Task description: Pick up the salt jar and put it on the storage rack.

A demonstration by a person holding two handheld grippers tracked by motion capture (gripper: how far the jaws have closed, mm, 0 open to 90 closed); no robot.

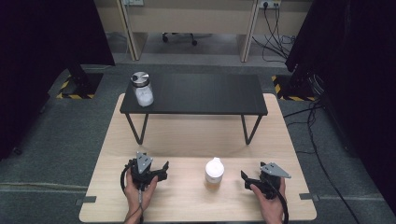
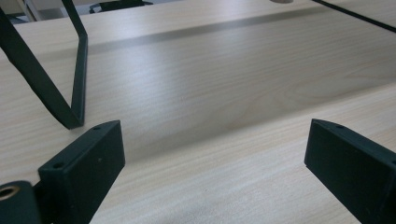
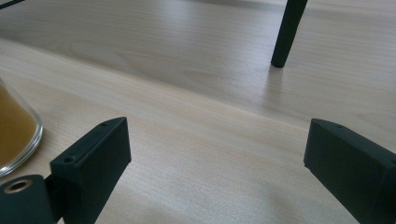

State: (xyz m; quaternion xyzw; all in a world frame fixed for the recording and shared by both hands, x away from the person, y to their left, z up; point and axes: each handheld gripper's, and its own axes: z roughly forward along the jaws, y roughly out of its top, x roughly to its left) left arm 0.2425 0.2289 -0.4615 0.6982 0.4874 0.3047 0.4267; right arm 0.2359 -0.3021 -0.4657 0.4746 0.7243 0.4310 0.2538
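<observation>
Nothing gripped yet, so work judged barely begun: left gripper (image 1: 161,171) wide open and empty, low over the table (image 1: 187,135) near the front left; bare wood between its jaws in the left gripper view, with a black shelf leg (image 2: 77,74) ahead to the left. Right gripper (image 1: 246,181) likewise spread wide with nothing between its jaws, resting at the front right. Between the two grippers, a white-capped jar of amber stuff (image 1: 214,173), upright on the table, nearer the right gripper than the left; seen at the left edge of the right gripper view as a curved glass wall with amber fill (image 3: 16,133), beside the jaw but outside it, not touched. Farther back, a clear jar with a metal lid (image 1: 141,88) at the left end of a black shelf (image 1: 201,93) raised on thin legs. Left to do, by the look of it: everything, starting with a reach and a grasp on the near jar. Open wood around that jar on all sides, free approach from either hand; front table edge close behind both hands, shelf legs well ahead, low clearance under the shelf a limit on any forward lift
</observation>
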